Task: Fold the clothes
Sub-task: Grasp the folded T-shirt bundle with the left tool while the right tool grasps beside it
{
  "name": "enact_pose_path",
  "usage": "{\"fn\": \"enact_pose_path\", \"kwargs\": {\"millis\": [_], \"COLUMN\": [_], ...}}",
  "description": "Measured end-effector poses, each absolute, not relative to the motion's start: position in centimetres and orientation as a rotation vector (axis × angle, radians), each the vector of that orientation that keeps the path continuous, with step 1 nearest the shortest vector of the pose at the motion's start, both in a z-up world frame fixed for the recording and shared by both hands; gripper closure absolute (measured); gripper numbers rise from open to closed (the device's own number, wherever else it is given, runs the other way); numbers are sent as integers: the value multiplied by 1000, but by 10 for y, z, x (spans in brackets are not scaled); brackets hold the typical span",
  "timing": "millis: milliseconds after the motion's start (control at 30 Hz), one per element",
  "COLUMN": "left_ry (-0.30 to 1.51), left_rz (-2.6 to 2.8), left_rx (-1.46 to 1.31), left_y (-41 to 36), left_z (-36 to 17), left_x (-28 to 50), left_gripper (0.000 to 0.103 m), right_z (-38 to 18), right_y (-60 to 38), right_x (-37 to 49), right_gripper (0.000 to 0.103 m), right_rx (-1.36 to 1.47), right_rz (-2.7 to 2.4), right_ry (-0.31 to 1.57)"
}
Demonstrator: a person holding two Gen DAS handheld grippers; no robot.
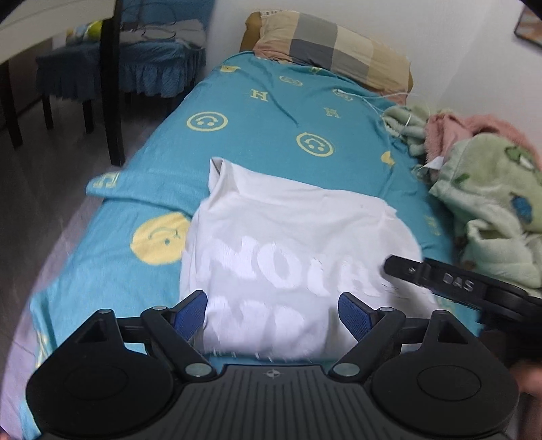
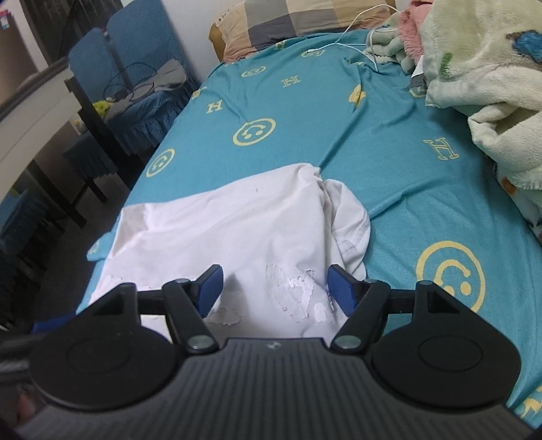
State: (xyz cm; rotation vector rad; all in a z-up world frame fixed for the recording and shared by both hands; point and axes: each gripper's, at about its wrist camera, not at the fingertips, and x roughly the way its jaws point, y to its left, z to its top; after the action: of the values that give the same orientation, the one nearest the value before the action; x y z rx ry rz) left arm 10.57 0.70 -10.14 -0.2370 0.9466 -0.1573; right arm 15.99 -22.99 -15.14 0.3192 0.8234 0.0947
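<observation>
White shirt (image 1: 288, 237) lies folded on bed (image 1: 271, 111). Left tool (image 1: 272, 314) and right tool (image 2: 272, 287) both spread, pinching nothing.

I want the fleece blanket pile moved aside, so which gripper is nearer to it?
Right. The right gripper hovers over the white T-shirt's side nearest the blanket pile; the left gripper hangs farther away, beyond it.

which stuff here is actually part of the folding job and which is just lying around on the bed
Part of the job:
white t-shirt
left gripper, open
right gripper, open

Just lying about:
checked pillow
fleece blankets
white cable
blue-covered chairs
teal bedsheet, only the work surface
</observation>
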Motion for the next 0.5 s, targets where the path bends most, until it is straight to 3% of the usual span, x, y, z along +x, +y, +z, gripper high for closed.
{"fn": "enact_pose_path", "kwargs": {"millis": [367,500], "left_ry": [1107,1123], "left_rz": [-146,-91], "left_rx": [-705,-927], "left_y": [44,63], "left_z": [-146,-173], "left_x": [108,119], "left_gripper": [13,19], "right_z": [-151,-152], "right_y": [-235,-231], "right_x": [163,164], "right_gripper": [32,32], "right_rx": [357,346], "right_rz": [102,105], "right_ry": [824,828]}}
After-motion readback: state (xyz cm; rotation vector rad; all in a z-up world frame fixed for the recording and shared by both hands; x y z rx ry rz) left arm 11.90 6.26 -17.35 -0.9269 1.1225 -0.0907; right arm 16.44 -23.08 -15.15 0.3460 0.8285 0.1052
